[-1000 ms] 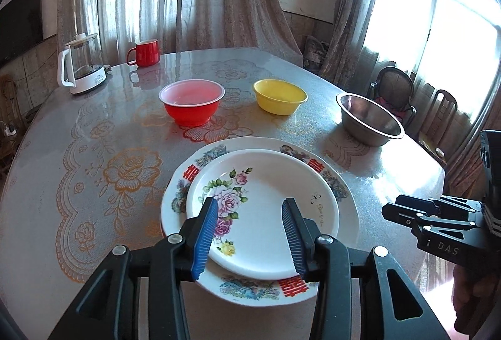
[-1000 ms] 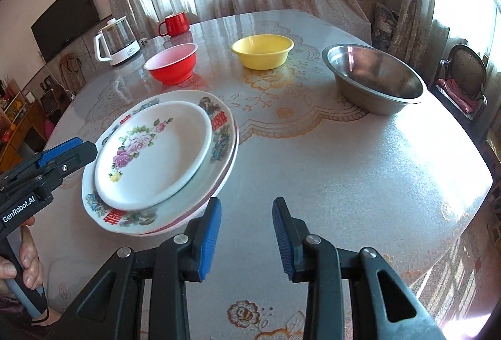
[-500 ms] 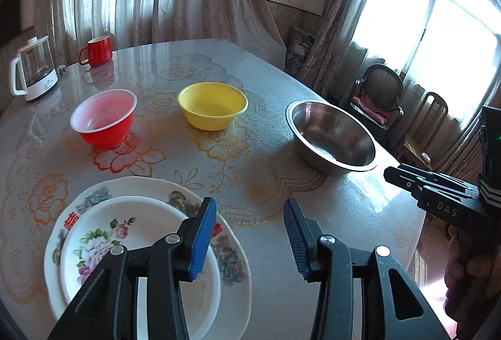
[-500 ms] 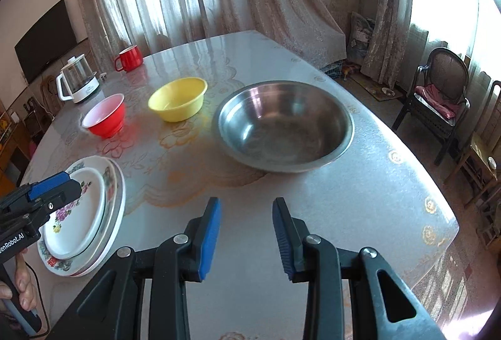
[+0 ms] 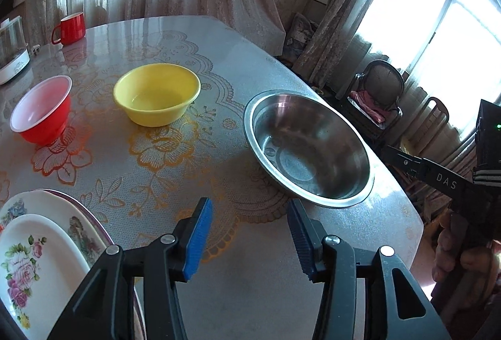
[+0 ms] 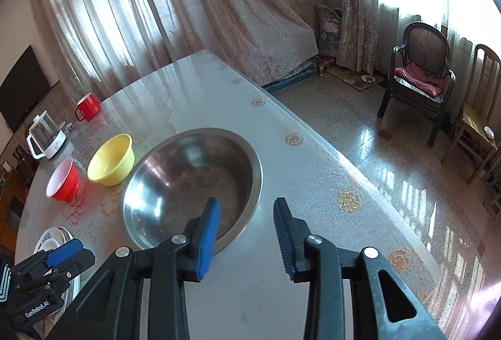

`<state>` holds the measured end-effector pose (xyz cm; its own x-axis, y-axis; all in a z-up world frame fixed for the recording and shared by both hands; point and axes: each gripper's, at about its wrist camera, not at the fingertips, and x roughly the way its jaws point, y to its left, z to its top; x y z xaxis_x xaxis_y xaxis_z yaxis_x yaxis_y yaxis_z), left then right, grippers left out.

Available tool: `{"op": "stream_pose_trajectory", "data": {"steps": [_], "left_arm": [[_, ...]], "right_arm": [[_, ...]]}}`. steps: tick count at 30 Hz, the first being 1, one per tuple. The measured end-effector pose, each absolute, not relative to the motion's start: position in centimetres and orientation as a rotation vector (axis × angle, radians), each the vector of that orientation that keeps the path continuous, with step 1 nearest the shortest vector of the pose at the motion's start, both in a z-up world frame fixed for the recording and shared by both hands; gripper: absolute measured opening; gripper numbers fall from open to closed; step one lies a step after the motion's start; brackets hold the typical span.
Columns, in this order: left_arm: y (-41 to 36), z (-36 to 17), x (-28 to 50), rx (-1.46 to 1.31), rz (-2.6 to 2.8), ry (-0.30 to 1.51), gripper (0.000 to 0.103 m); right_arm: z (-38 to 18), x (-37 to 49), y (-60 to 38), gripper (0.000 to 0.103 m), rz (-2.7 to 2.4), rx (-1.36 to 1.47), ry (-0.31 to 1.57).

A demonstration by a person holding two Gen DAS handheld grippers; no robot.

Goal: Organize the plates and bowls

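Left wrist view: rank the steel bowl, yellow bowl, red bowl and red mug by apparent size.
1. steel bowl, clearly largest
2. yellow bowl
3. red bowl, slightly smaller than the yellow
4. red mug, smallest, though it stands farthest back, so distance exaggerates this

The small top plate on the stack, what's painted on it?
The small white top plate carries pink roses with green leaves, clearest in the left wrist view.

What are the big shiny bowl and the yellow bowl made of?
The big shiny bowl looks like stainless steel: silvery grey, with mirror-like reflections and a thin rolled rim. The yellow bowl is probably plastic: one solid colour with a soft, dull sheen, though glazed ceramic cannot be ruled out.
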<state>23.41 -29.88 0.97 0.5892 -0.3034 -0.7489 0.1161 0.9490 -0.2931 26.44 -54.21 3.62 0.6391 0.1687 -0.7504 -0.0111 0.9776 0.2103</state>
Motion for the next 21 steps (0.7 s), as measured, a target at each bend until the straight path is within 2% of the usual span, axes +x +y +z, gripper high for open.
{"op": "stream_pose_trajectory", "data": {"steps": [2, 14, 19, 21], "left_arm": [[-29.9, 0.7, 24.1, -0.254, -0.244, 0.915, 0.059], [-29.2, -0.1, 28.0, -0.318, -0.238, 0.927, 0.057], [-29.2, -0.5, 29.2, -0.326, -0.246, 0.930, 0.055], [-29.4, -1.0, 29.6, -0.330, -0.247, 0.945, 0.047]], "right_arm": [[3.2, 27.0, -54.4, 0.035, 0.122, 0.204, 0.882], [1.2, 31.1, -53.5, 0.036, 0.322, 0.277, 0.923], [0.1, 32.1, -52.2, 0.027, 0.358, 0.223, 0.958], [-0.4, 32.3, -52.1, 0.020, 0.365, 0.219, 0.962]]}}
